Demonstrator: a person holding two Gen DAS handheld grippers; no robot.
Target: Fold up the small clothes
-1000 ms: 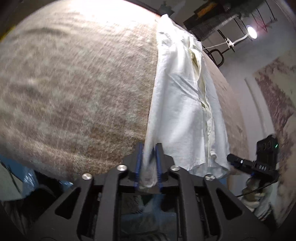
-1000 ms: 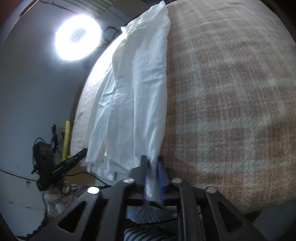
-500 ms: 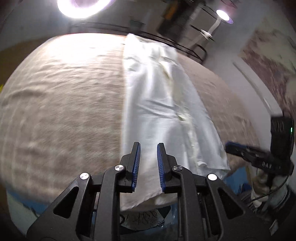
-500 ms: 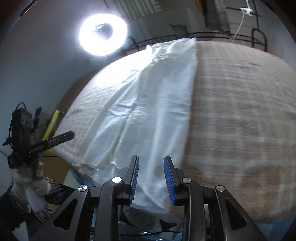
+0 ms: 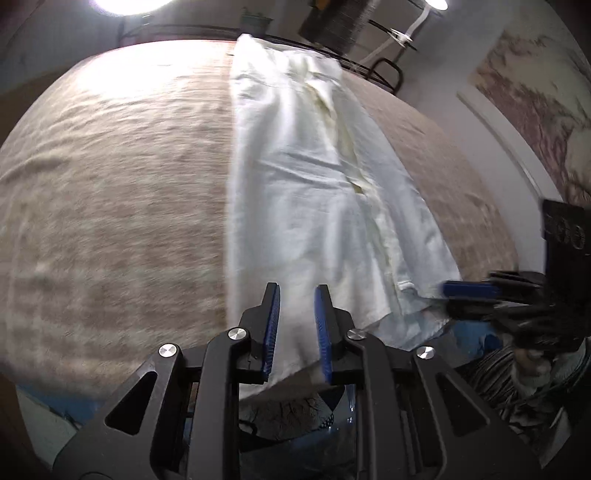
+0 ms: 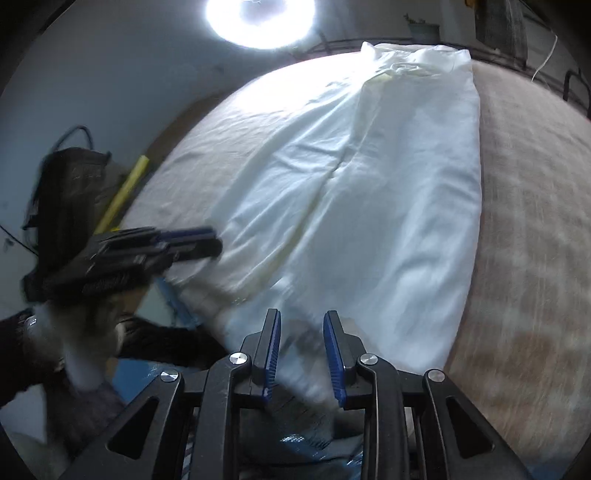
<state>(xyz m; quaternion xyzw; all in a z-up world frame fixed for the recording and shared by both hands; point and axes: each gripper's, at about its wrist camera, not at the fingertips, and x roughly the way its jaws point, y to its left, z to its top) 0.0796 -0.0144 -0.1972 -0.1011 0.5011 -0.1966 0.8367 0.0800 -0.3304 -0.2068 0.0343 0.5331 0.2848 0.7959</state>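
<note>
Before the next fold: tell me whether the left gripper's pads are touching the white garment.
Apart. The left wrist view shows the left gripper with jaws opening, both pads clear of the white garment lying beneath.

Garment (image 5: 314, 192) lies lengthwise on bed (image 5: 110, 184), near end overhanging the front edge. Left tool (image 5: 295, 328) above that end, toward its left side; right tool (image 6: 301, 347) above the same end, toward its right. Lamp (image 6: 258, 18) behind the bed's far end. Bare bed on both sides of garment.
</note>
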